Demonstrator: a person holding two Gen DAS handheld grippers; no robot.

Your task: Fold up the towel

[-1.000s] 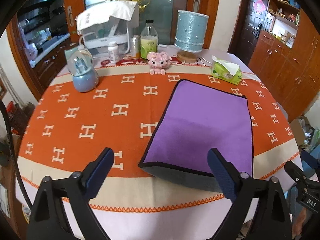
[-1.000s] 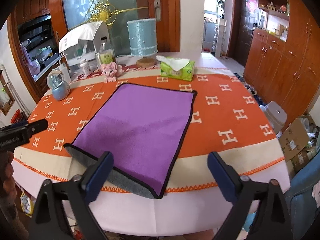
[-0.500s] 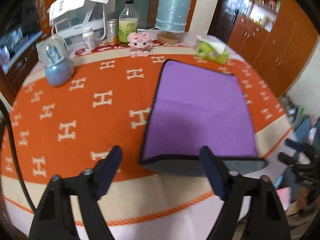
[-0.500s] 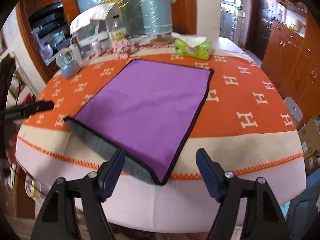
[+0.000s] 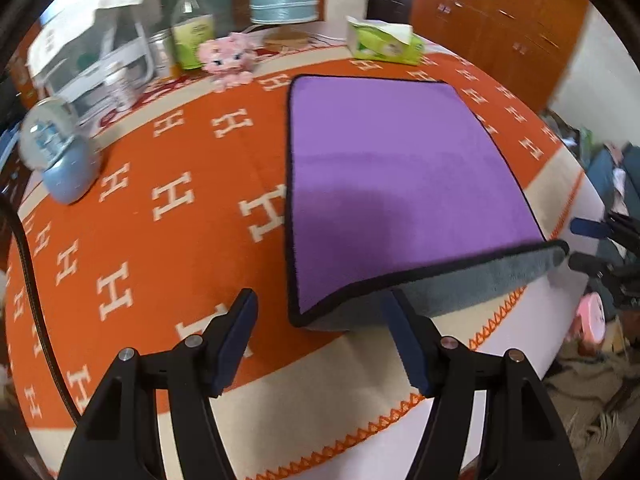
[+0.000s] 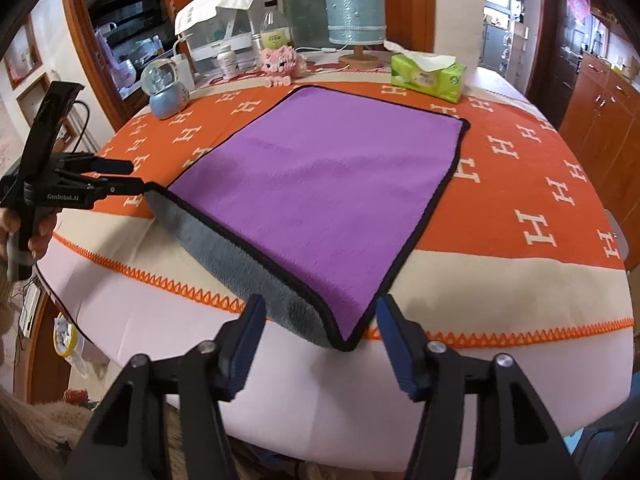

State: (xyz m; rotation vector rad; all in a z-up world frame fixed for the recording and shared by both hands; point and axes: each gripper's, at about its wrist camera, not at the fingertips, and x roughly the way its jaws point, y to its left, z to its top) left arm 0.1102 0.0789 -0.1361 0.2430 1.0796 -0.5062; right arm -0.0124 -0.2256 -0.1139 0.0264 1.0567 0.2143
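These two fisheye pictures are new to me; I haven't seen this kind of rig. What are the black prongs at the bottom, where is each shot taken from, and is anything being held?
There is no robot here: a person holds a two-finger gripper in each hand, and each gripper carries a camera looking forward along its fingers. The prongs are those fingers. One picture is from the left gripper, the other from the right gripper. Each also shows the other gripper at its edge.

A purple towel with a grey underside lies on the orange patterned tablecloth. Behind it stand a tissue pack, a snow globe, a pink toy and a blue lamp.

Both grippers are open, each at a near towel corner. Nothing is held yet.
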